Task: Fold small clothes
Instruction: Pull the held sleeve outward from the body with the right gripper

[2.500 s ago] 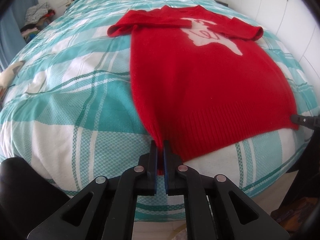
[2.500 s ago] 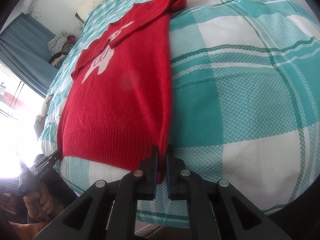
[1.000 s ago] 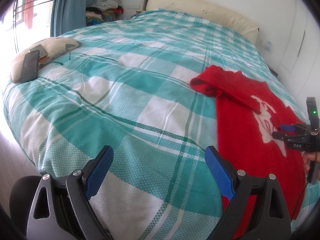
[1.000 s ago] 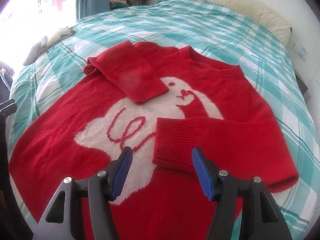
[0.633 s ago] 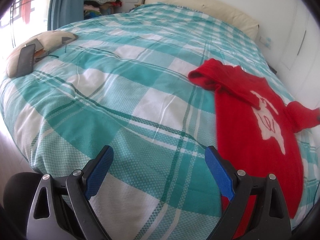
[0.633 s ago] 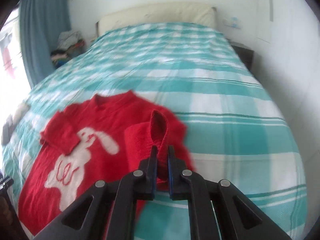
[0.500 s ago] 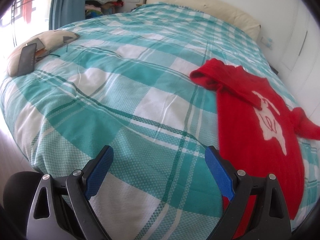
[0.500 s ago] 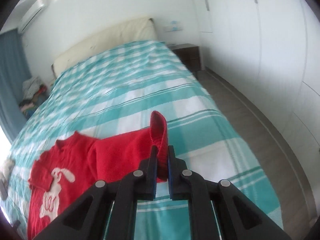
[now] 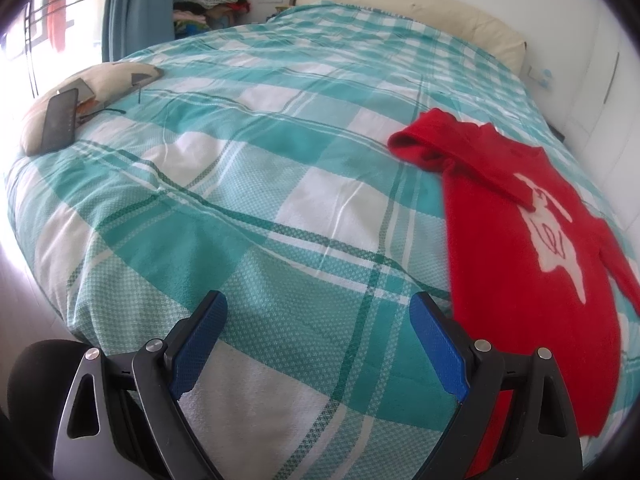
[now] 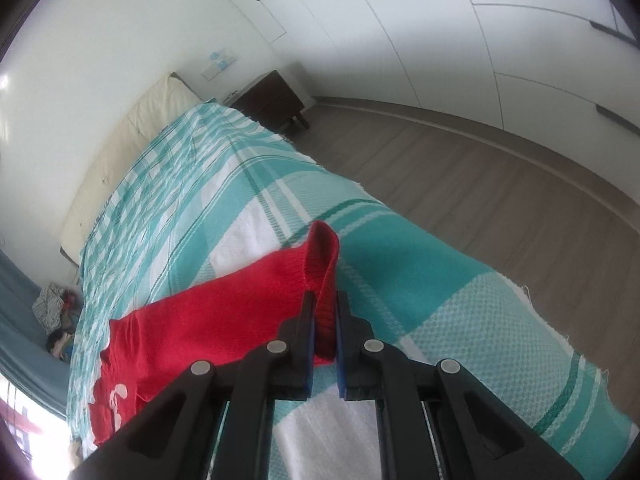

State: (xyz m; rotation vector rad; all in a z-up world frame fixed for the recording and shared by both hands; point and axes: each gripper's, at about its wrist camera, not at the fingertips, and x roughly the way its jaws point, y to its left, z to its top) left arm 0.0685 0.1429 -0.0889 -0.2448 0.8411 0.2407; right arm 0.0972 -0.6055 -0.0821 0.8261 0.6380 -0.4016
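We had the right gripper (image 10: 323, 334) clamped on the red knit sweater's (image 9: 520, 240) sleeve cuff (image 10: 322, 276), stretched outward. Left gripper (image 9: 320, 344) gaped wide, empty. No body fold made; nearly everything left.

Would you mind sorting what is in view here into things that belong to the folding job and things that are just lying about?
Job:
- red sweater, on the bed
- its sleeve cuff, pinched in the right tongs
- left tongs, open and empty

Lying about:
- phone on a cushion
- clothes pile by the curtain
- nightstand
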